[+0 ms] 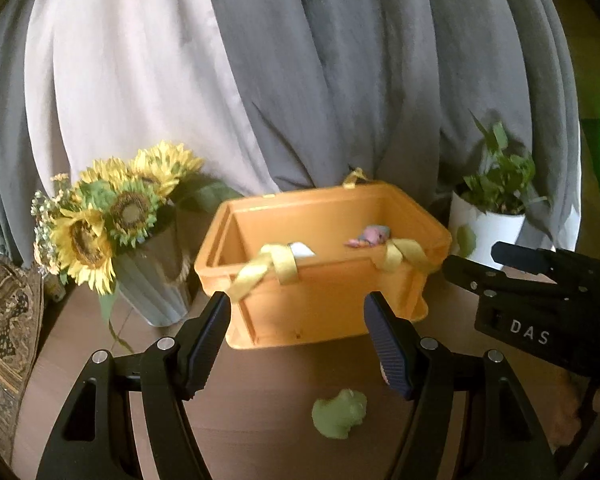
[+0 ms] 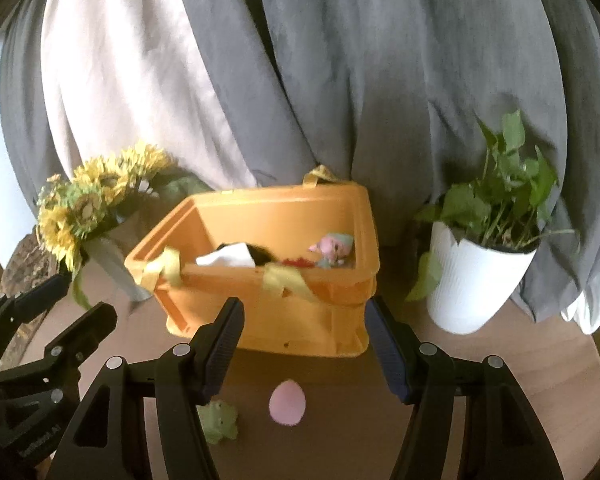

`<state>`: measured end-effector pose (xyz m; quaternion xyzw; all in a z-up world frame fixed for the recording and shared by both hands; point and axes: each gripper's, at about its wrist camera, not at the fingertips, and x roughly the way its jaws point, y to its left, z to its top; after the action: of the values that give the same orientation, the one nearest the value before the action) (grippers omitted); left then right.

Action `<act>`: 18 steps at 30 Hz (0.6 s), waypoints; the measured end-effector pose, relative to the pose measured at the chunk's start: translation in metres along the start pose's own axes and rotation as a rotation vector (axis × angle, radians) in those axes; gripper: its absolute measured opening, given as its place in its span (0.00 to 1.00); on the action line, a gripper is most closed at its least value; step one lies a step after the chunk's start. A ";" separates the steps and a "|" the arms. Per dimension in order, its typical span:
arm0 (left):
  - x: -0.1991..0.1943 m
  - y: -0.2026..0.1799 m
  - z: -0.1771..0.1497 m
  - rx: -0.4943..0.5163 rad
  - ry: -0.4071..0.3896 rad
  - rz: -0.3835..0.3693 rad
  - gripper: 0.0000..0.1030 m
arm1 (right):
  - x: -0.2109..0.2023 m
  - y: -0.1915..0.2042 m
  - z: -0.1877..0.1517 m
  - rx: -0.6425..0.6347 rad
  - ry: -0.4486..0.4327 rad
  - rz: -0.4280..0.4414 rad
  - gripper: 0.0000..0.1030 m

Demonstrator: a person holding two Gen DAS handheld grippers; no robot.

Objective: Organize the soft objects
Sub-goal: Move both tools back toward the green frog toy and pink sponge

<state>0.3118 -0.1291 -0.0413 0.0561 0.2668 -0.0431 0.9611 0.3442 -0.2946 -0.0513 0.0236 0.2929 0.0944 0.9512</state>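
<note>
Two black grippers, left gripper (image 1: 296, 344) and right gripper (image 2: 304, 346), gape wide, empty, before an orange plastic crate (image 1: 320, 304); green plush toy (image 1: 340, 414) lies on brown surface (image 1: 260, 420).

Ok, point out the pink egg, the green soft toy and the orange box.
Pink egg (image 2: 287, 402): right wrist view, middle of the egg.
Green soft toy (image 1: 340, 414): left wrist view, centre of its body.
Orange box (image 1: 324, 304): left wrist view, bare front wall below the rim.

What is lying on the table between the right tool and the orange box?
Only bare brown table separates the pink egg-shaped toy, below the open right tool, from the orange box. The right wrist view shows this.
</note>
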 end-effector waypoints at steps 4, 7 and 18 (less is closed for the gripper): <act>0.000 -0.003 -0.010 0.024 0.022 -0.014 0.66 | 0.001 0.001 -0.014 -0.005 0.033 0.007 0.62; 0.004 -0.006 -0.018 0.040 0.043 -0.021 0.66 | 0.004 0.001 -0.021 -0.005 0.055 0.013 0.62; 0.029 -0.014 -0.049 0.082 0.164 -0.091 0.66 | 0.025 0.003 -0.043 -0.017 0.147 0.017 0.62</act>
<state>0.3097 -0.1380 -0.0995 0.0866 0.3446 -0.0929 0.9301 0.3395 -0.2875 -0.1005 0.0112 0.3610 0.1062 0.9264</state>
